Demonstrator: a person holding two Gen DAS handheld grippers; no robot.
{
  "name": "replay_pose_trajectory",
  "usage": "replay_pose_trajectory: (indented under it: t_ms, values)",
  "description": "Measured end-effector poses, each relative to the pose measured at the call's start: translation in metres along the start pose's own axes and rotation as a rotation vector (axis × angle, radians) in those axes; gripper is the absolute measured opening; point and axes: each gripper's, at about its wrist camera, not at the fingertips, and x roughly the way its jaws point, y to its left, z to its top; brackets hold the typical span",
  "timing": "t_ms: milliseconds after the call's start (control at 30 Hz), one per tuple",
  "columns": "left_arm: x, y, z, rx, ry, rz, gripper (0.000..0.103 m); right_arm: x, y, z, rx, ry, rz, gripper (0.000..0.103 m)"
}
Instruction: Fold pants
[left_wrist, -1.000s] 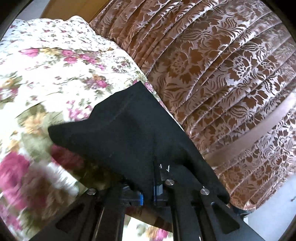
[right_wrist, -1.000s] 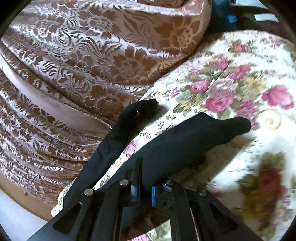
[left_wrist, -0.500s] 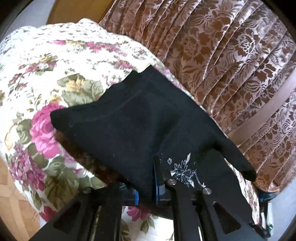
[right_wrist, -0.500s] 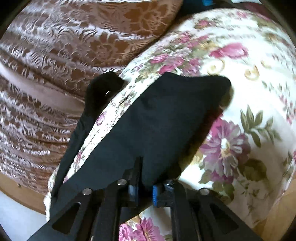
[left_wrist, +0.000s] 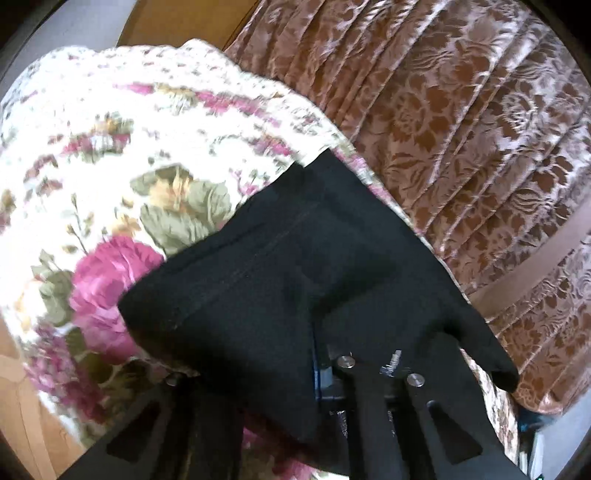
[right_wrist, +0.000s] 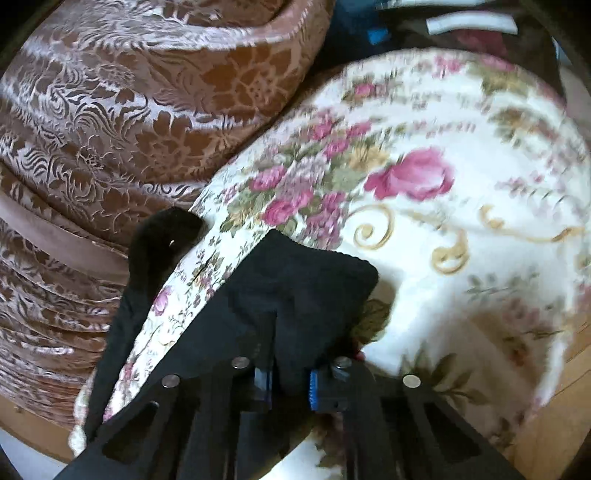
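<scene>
Both grippers, left gripper (left_wrist: 314, 365) and right gripper (right_wrist: 290, 384), have lowered the black fabric pants (left_wrist: 280, 266) closer onto the cream rose-print cloth (left_wrist: 110, 155); jaws, closing again, pinch its edge.

The black pants (left_wrist: 280, 266) are now carried lower over the floral cloth (left_wrist: 110, 155) (more of it is seen). Left gripper (left_wrist: 317, 373) and right gripper (right_wrist: 290, 384) jaws are just narrowed, fabric pinched between.
</scene>
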Motion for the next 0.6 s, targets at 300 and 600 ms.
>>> replay_pose_trajectory:
  t_ms: [300, 600]
  values:
    - [-0.009, 0.007, 0.001, 0.07, 0.015, 0.058, 0.006, -0.004, -0.01, -0.009, -0.006, -0.01, -0.069, 0.012]
    - [-0.036, 0.025, 0.013, -0.021, -0.122, 0.192, 0.025, -0.034, -0.001, 0.002, -0.024, -0.195, -0.292, 0.027]
